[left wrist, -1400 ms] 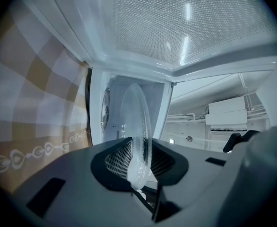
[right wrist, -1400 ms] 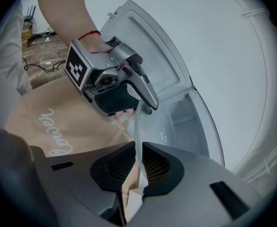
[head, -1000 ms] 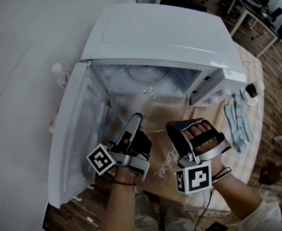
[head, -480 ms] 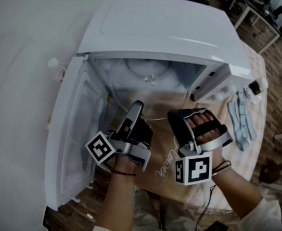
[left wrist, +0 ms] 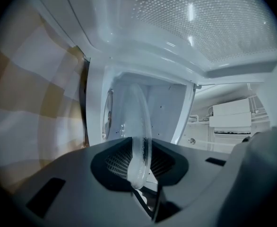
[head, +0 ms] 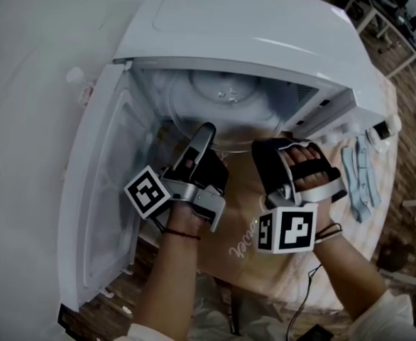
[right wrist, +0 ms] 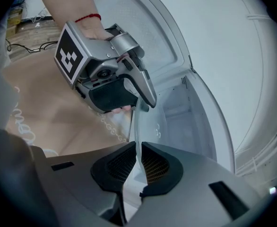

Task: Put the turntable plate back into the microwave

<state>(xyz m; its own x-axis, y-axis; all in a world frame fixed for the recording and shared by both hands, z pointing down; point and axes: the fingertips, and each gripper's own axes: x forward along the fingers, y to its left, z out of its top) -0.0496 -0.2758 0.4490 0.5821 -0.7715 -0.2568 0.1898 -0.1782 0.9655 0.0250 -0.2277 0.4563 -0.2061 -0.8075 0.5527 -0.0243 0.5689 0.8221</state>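
Observation:
The clear glass turntable plate (head: 226, 112) lies mostly inside the open white microwave (head: 250, 27), with its near rim at the cavity mouth. My left gripper (head: 204, 135) is shut on the plate's near left rim. My right gripper (head: 268, 149) is shut on the near right rim. In the left gripper view the thick glass plate (left wrist: 139, 145) runs edge-on between the jaws into the cavity. In the right gripper view the thin plate (right wrist: 138, 141) sits pinched between the jaws, with the left gripper (right wrist: 141, 100) clamped on it just ahead. The microwave door (head: 101, 190) swings open to the left.
The microwave stands on a table with a checked cloth (head: 258, 261). Pale blue strips (head: 357, 172) and a small dark object (head: 382, 128) lie to the right of the microwave. A small bottle (head: 80, 84) stands behind the open door.
Both grippers have moved forward toward the microwave, carrying the plate deeper into the cavity. Both stay shut on its rim.

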